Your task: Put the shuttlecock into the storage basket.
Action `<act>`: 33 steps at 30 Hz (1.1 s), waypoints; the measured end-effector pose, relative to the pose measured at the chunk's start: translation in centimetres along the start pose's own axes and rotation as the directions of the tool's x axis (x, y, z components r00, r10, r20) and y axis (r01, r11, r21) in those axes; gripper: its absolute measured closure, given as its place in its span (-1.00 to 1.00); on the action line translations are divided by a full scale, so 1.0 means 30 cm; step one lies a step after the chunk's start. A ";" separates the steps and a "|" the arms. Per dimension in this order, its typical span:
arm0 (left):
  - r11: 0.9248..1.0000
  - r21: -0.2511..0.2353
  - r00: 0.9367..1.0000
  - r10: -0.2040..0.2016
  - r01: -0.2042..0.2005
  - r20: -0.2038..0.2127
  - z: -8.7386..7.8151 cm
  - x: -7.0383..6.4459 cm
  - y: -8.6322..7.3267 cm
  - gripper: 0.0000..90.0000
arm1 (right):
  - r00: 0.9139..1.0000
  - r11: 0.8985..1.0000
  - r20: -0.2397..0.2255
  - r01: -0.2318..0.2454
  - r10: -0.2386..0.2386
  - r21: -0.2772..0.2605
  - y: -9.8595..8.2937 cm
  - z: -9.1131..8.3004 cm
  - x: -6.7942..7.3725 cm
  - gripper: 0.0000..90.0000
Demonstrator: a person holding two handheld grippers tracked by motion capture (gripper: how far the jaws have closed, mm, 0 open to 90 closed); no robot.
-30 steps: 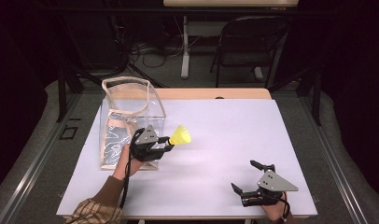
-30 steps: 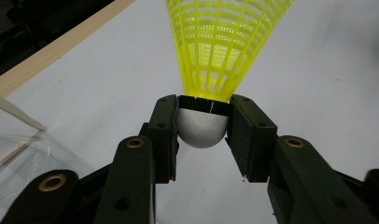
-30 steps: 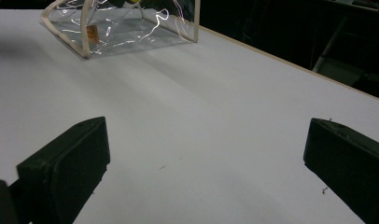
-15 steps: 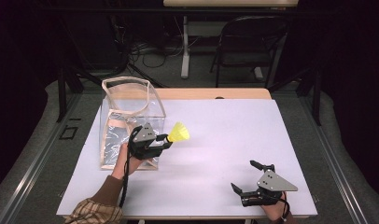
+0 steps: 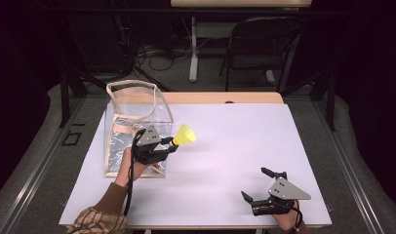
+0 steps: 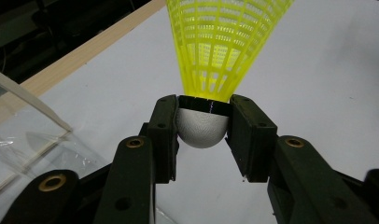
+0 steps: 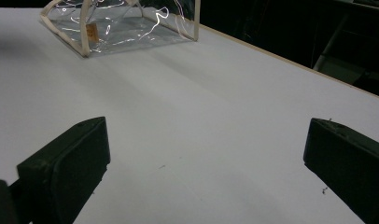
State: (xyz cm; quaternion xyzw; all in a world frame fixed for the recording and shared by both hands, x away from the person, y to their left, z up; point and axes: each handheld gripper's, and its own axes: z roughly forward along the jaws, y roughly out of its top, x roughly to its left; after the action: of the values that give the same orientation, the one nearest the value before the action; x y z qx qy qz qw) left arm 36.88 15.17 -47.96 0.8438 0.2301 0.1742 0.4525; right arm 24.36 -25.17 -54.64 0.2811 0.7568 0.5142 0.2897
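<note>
Shuttlecock [image 5: 185, 135]: clamped by its cork in left gripper [image 5: 170, 144], lifted beside clear bag [image 5: 137, 122]. Bagging not yet done. Right gripper [image 5: 254, 186]: jaws apart, idle.

White desk [image 5: 225, 146] with a bare wooden strip along its far edge; a clear plastic bag [image 5: 132, 122] with cream trim stands upright on it at left of frame, right gripper [image 5: 267, 187] resting on it lower right.

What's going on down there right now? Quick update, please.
Left gripper shut on yellow shuttlecock, raised beside clear bag. Right gripper open, empty, resting near table edge. Nothing blocking.
</note>
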 end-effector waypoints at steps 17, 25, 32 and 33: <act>1.000 -0.007 0.999 -0.005 0.005 -0.042 -0.023 -0.002 0.025 0.42 | 1.000 1.000 0.003 0.001 -0.001 -0.001 0.001 0.000 0.001 -1.00; 1.000 -0.017 0.998 -0.012 0.011 -0.055 -0.033 -0.001 0.034 0.42 | 1.000 1.000 0.003 0.002 -0.002 -0.002 0.001 0.000 0.001 -1.00; 1.000 -0.023 0.998 -0.013 0.012 -0.065 -0.042 0.000 0.043 0.42 | 1.000 1.000 0.004 0.003 -0.003 -0.002 0.001 0.000 0.001 -1.00; 1.000 -0.022 0.998 -0.014 0.013 -0.065 -0.044 0.001 0.044 0.41 | 1.000 1.000 0.004 0.003 -0.003 0.000 0.001 0.000 0.001 -1.00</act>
State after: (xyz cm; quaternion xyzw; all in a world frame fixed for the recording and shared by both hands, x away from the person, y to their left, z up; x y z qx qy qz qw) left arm 36.54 15.46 -46.15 0.8313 0.2484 0.2008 0.4549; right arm 24.33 -25.13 -54.62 0.2810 0.7566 0.5133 0.2919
